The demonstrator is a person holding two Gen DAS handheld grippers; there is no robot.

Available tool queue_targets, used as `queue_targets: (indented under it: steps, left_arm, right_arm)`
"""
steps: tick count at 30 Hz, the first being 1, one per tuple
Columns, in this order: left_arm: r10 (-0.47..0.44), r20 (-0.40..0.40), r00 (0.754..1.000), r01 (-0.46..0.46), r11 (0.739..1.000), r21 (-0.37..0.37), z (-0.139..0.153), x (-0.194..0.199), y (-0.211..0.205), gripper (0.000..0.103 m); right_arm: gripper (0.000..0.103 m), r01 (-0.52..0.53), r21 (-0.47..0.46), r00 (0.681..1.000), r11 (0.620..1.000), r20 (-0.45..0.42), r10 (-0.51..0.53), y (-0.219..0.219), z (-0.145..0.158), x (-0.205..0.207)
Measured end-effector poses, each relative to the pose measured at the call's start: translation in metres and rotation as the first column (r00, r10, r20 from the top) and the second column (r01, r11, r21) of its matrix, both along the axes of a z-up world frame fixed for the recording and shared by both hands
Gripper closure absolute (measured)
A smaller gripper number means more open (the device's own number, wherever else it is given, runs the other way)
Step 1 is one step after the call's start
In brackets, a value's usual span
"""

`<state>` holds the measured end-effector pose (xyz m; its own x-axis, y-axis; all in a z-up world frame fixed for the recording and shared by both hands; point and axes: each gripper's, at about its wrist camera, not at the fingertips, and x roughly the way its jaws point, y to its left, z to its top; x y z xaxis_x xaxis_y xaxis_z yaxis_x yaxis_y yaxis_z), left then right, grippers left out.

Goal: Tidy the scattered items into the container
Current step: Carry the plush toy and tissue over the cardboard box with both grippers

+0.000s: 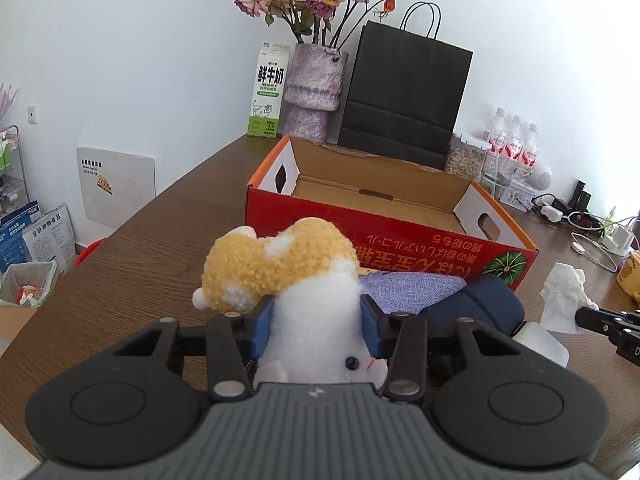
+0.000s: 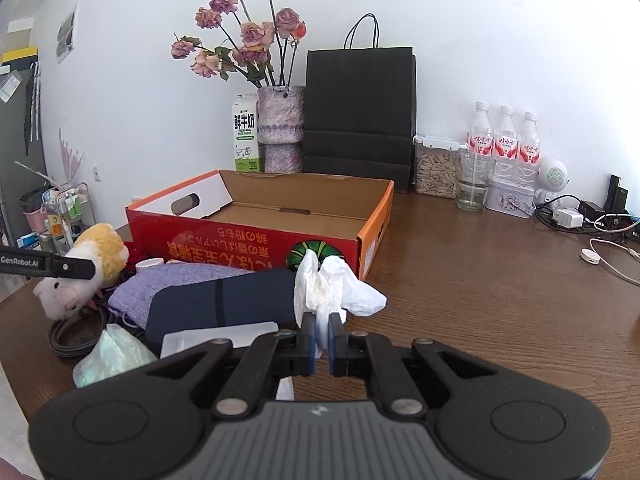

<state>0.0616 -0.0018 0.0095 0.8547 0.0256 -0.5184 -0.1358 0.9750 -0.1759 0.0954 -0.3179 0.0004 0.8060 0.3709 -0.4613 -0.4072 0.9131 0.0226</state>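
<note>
1. The left gripper [image 1: 318,326] holds a plush toy [image 1: 296,280] by its white middle, both blue pads pressed into the fur. The toy's lower part is hidden behind the gripper body, with only one eye and a bit of pink showing.
2. The right gripper [image 2: 320,336] has its fingers nearly together, pinching a crumpled white tissue [image 2: 332,284] that stands up above the pads. The tissue's bottom end is tucked out of sight between them.
3. The open cardboard box [image 2: 240,240] sits on the wooden table [image 2: 500,300] just behind both grippers, and the floor of it that shows is bare.
4. In front of the box lie a purple cloth pouch [image 2: 168,284] and a dark blue case [image 2: 224,300], each partly covered by its neighbours.
5. A coiled cable [image 2: 72,336] and a pale plastic wrapper [image 2: 112,354] lie by the table's near edge. What the wrapper holds cannot be made out.
</note>
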Motion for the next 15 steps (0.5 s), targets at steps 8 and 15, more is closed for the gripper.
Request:
queue_targets:
  steps: [8,15]
  left_arm:
    - [-0.032,0.089,0.996,0.034,0.999,-0.031,0.022,-0.007,0.006,0.058]
    - [-0.08,0.152,0.985,0.091,0.994,-0.066,0.04,-0.001,0.012,0.058]
  right_arm:
    - [0.098,-0.006,0.024,0.998,1.0,0.059,0.004,0.017,0.022,0.003]
    - [0.098,-0.032,0.051,0.994,0.998,0.104,0.027,0.045,0.039,0.016]
